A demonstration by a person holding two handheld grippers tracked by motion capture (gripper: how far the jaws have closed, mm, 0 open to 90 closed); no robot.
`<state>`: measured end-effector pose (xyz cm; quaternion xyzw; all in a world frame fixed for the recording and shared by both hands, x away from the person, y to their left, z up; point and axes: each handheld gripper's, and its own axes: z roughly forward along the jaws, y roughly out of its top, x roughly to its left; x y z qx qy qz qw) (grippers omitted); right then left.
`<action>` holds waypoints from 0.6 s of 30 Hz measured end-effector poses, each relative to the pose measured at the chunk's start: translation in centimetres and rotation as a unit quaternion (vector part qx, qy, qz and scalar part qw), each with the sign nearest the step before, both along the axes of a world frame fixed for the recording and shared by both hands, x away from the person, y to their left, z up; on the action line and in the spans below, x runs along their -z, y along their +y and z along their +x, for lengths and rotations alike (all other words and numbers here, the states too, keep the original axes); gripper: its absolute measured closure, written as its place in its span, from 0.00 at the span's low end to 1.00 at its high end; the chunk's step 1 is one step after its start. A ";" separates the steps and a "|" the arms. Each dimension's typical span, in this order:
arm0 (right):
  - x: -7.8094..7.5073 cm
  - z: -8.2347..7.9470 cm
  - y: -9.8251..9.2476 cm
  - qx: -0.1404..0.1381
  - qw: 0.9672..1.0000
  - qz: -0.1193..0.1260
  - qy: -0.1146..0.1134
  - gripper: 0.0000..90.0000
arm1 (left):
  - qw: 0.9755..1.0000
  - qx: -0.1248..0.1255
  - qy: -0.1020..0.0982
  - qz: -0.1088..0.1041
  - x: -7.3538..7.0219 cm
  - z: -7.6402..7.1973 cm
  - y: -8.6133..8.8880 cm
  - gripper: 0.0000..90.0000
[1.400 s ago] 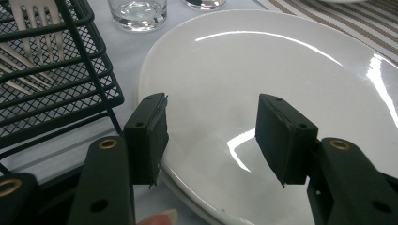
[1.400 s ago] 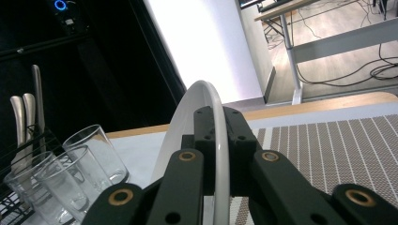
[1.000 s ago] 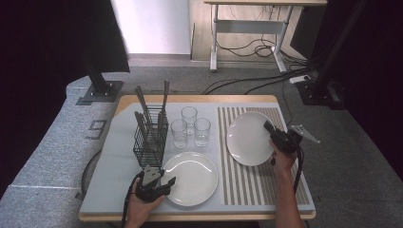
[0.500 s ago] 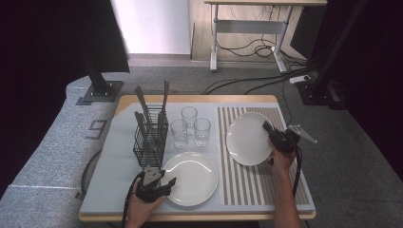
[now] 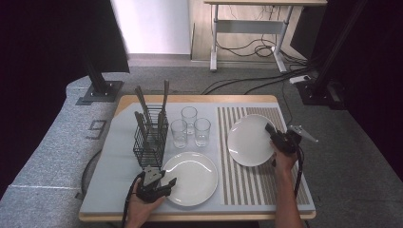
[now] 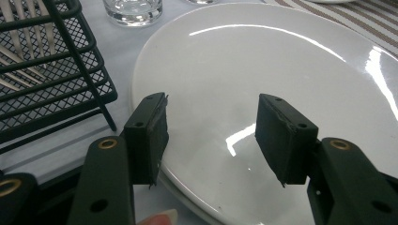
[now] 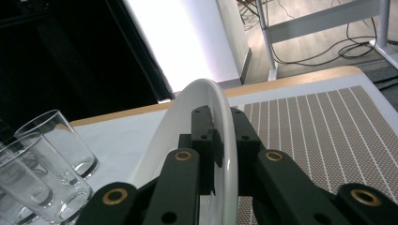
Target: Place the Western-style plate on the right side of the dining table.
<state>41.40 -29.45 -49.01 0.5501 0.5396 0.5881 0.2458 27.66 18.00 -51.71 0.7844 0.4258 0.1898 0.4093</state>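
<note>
Right gripper (image 5: 273, 134) pinches the rim of the tilted plate (image 5: 248, 139) over the striped mat (image 5: 247, 183); its jaws have just been opening slightly. Left gripper (image 6: 211, 136) is spread over the second plate (image 5: 190, 176). Three glasses (image 5: 190, 127) and cutlery basket (image 5: 149, 137) stand near.

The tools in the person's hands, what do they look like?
Both are black. The left tool has two chunky arms with brass-coloured rivets, each ending in a flat, blocky black pad. The right tool is built the same way, with a grey three-cornered plate on top. A black cable trails from it along the person's bare forearm; no sleeves show.
</note>
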 end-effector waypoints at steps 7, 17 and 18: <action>0.3 0.1 -0.2 0.000 1.000 0.002 0.015 0.91 | 1.000 0.001 0.000 0.000 0.0 0.0 0.0 0.49; 0.8 0.4 -0.7 0.009 0.999 0.006 0.038 0.90 | 1.000 0.000 0.000 0.000 -0.1 0.0 0.1 0.49; 0.9 0.4 -0.8 0.009 0.999 0.006 0.041 0.90 | 1.000 0.000 0.000 0.000 -0.1 0.0 0.1 0.49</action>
